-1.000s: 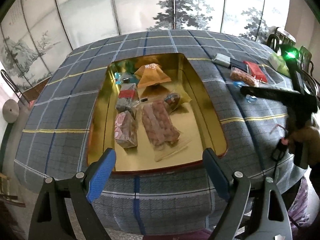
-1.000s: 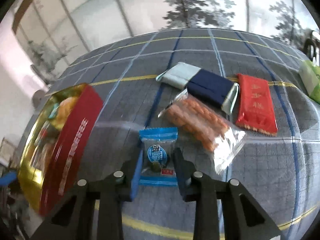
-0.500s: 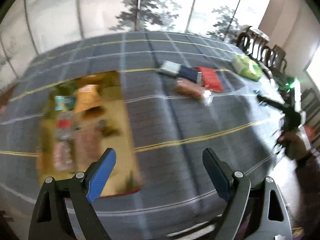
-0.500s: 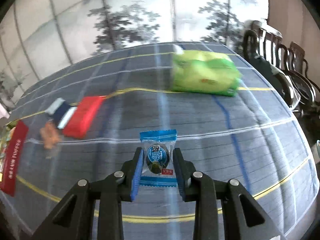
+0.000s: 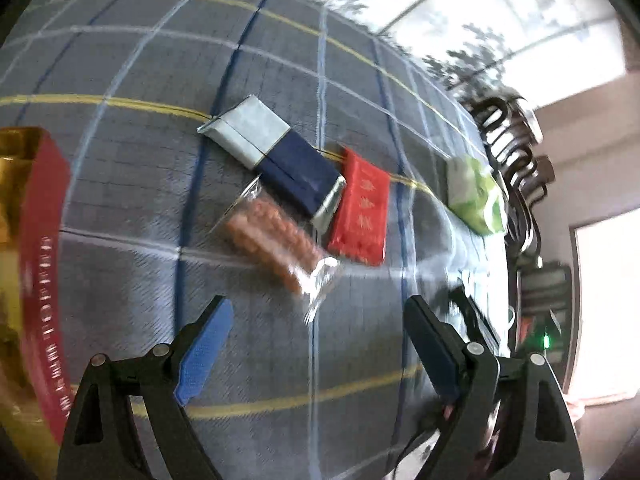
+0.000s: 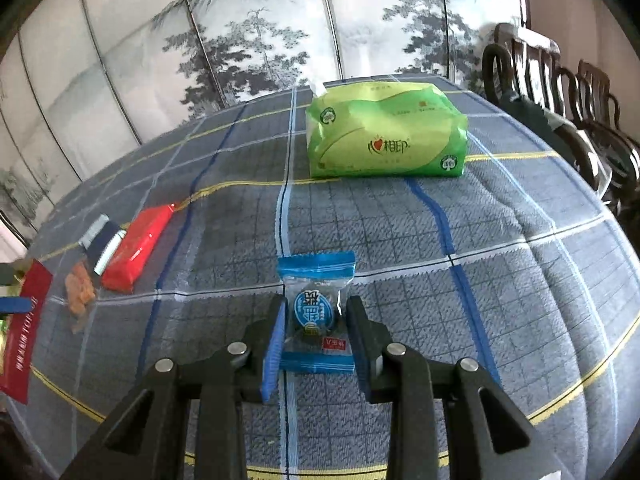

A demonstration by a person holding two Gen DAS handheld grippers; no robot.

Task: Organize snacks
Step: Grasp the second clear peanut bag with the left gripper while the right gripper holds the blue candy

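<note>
A: Right hand-held gripper (image 6: 314, 334) clamped on blue candy packet (image 6: 317, 308), above table (image 6: 500, 280).
B: Left hand-held gripper (image 5: 316, 354)?
A: Empty, jaws closing, nr twist-snack bag (image 5: 276, 236). Risk: slick wrapper slips.

I see a folding screen (image 6: 248, 40) painted with grey ink trees standing behind the table (image 6: 500, 248), whose cloth is grey-blue plaid with yellow and blue lines. Dark carved wooden chairs (image 6: 560, 92) line the table's right side. Bright daylight comes through a window (image 5: 604, 312) at my far right.
</note>
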